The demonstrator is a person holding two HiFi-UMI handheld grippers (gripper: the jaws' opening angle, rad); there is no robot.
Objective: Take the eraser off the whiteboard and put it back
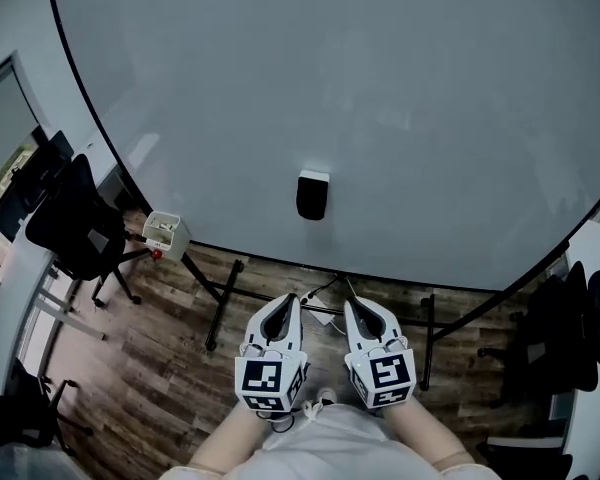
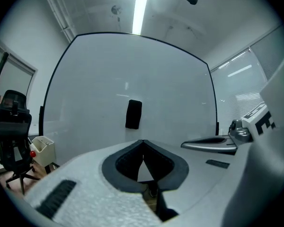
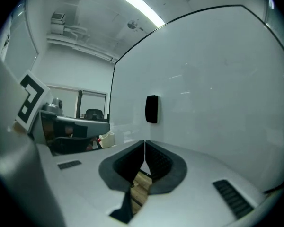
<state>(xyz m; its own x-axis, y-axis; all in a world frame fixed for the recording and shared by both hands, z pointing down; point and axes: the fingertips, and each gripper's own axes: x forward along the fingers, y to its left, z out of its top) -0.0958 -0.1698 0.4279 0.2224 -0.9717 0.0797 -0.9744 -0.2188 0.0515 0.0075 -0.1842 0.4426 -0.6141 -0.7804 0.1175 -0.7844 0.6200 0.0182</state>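
Located the eraser [image 1: 313, 195] mounted upright on the whiteboard [image 1: 400, 98], near its lower edge and well apart from both tools. Held the left gripper [image 1: 293, 300] and right gripper [image 1: 348, 306] side by side below the board, above the wooden floor [image 1: 150, 358], both aimed toward the eraser. Recorded left jaws closed tip to tip, nothing between them. Recorded right jaws likewise drawn together, empty. Noted a small white box [image 1: 165, 233] by the board's lower left edge, near a black office chair [image 1: 75, 218].
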